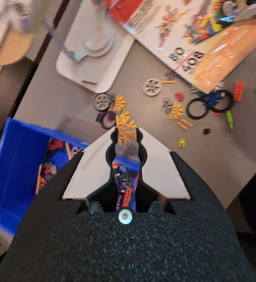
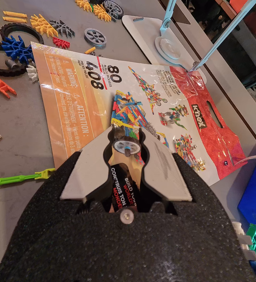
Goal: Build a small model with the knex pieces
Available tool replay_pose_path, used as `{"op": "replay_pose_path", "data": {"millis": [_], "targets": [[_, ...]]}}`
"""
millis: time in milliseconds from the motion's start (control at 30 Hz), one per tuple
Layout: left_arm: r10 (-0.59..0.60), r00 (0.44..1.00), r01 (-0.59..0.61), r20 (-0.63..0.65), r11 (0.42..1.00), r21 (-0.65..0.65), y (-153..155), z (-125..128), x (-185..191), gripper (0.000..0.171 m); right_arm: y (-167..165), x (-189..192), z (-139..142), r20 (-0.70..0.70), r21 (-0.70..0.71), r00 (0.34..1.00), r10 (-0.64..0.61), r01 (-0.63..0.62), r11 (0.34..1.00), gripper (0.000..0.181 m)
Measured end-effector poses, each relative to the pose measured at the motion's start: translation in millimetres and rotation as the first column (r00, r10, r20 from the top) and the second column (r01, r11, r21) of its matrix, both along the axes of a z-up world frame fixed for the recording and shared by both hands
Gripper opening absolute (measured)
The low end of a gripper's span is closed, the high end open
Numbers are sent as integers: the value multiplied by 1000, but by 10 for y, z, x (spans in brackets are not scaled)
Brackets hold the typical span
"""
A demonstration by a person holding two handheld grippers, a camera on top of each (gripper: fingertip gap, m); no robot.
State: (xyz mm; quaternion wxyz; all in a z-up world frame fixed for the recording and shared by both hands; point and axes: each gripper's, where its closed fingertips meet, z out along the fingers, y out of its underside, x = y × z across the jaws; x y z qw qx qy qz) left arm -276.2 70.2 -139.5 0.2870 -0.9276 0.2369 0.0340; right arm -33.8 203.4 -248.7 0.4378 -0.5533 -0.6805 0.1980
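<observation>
Both hand-held grippers loaded: one yellow connector (image 1: 126, 132), one wheel (image 2: 126, 146)

My left gripper (image 1: 126, 129): grainy matt black body, smooth pale fingers (image 1: 93, 164), pinching yellow plastic connector (image 1: 125, 131). Right gripper (image 2: 125, 129) same finish; I grip wheel (image 2: 126, 147), dull tyre, glossy hub. Printed bag (image 2: 139, 97): shiny crinkled film. Table (image 2: 17, 125): matt grey. Bin (image 1: 20, 152): smooth blue plastic.

- Left wrist view: strong motion blur over the grey table (image 1: 60, 91), the blue bin (image 1: 22, 152) and the scattered parts; only the gripper body near the lens is sharp.
- Right wrist view: sharp, evenly lit; white glare streaks on the glossy bag (image 2: 197, 85).
- Both views: soft shadows, wide-angle bending at the edges.
</observation>
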Motion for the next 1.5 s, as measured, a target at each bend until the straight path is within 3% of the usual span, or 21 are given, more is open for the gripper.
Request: {"op": "replay_pose_path", "data": {"millis": [200, 467, 700, 1167, 1333, 1433, 1500], "targets": [[-72, 996, 76, 50, 994, -79, -98, -512, 674, 22, -3, 6, 0, 1, 4, 1000, 0, 0, 1000, 30], [-100, 994, 106, 40, 975, -197, -226, -1046, 913, 23, -3, 8, -4, 4, 10, 1000, -1, 1, 1000, 30], [-77, 996, 85, 45, 971, -225, -352, -1214, 967, 23, -2, 9, -9, 6, 14, 1000, -3, 3, 1000, 30], [-5, 999, 15, 51, 983, -185, -531, -1248, 964, 26, -6, 15, 24, -9, 39, 1000, -10, 10, 999, 31], [1, 999, 5, 42, 989, -150, -534, -1250, 973, 19, -10, 12, 23, -6, 51, 1000, -9, 9, 999, 30], [16, 999, -12, 34, 994, -112, -530, -1217, 979, 2, -13, 15, 28, -6, 60, 1000, -9, 9, 998, 31], [31, 999, -27, 38, 995, -95, -544, -1202, 983, 1, -16, 18, 33, -5, 67, 1000, -8, 8, 998, 31]]}}
